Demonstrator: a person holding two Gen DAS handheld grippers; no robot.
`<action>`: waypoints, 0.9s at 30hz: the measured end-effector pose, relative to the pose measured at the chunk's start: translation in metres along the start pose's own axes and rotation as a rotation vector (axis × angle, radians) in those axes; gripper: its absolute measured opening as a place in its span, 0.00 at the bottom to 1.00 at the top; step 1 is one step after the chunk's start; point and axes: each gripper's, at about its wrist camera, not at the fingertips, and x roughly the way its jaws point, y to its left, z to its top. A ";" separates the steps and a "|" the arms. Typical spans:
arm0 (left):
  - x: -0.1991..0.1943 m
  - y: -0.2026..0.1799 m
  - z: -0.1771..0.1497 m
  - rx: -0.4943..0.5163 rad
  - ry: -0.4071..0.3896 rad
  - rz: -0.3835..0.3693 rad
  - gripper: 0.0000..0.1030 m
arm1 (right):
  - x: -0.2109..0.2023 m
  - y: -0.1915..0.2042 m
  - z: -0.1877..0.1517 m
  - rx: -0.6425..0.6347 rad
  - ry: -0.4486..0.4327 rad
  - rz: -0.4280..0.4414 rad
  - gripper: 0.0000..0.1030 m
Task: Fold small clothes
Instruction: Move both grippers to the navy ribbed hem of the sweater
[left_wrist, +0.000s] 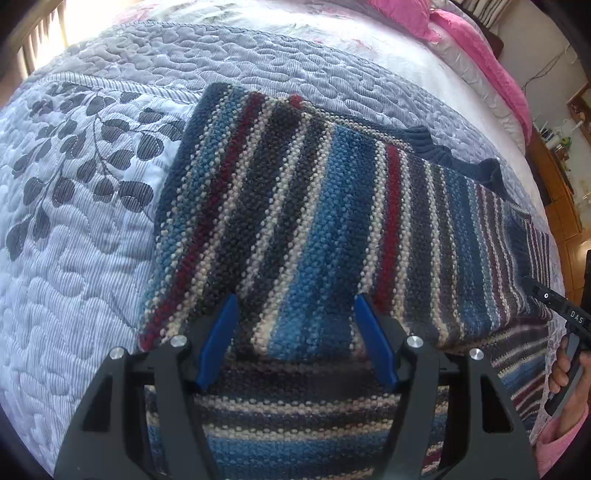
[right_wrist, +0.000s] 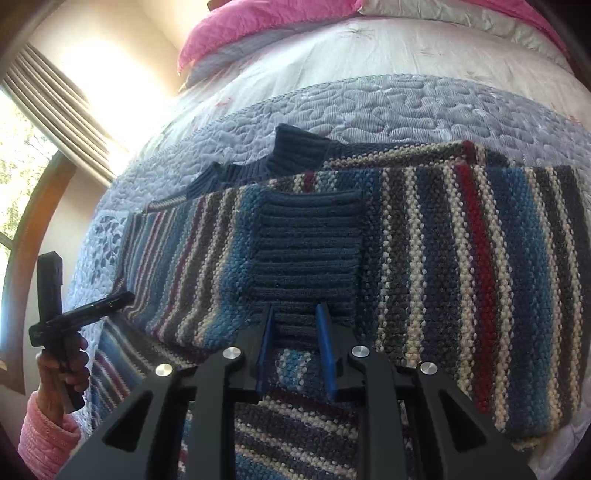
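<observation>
We have a striped knitted sweater (left_wrist: 295, 206) lying on the quilted bedspread (left_wrist: 74, 258), with the pink pillows (right_wrist: 236, 33) well beyond it at the head of the bed. It is already partly folded: one layer lies over another with the stripes running crosswise beneath, and a sleeve is laid across the body, its ribbed navy cuff (right_wrist: 308, 251) flat on the stripes. The ribbed collar (right_wrist: 295, 151) pokes out at the far edge.

Our left gripper (left_wrist: 295, 314) hangs over the near edge of the upper layer with its blue fingers (left_wrist: 221, 332) spread wide, nothing between them. Our right gripper (right_wrist: 295, 325) sits just at the near end of the cuff, its fingers narrower but still apart; whether they pinch any wool we cannot tell, since the tips lie against the knit.

We judge that we are mid-fold, with the sleeves tucked in and the body still to be brought over. The next move seems to call for both grippers to close on the near edge, well apart from each other, then lift evenly and carry it toward the collar so the thick knit does not bunch.
</observation>
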 end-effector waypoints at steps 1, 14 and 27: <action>-0.008 -0.003 -0.004 0.004 -0.005 0.015 0.63 | -0.010 0.001 -0.004 0.003 -0.012 0.000 0.29; -0.103 0.028 -0.177 0.074 0.007 0.078 0.76 | -0.123 0.020 -0.176 -0.054 -0.067 -0.153 0.55; -0.141 0.050 -0.278 0.054 0.042 0.073 0.82 | -0.167 0.007 -0.304 0.103 -0.047 -0.187 0.56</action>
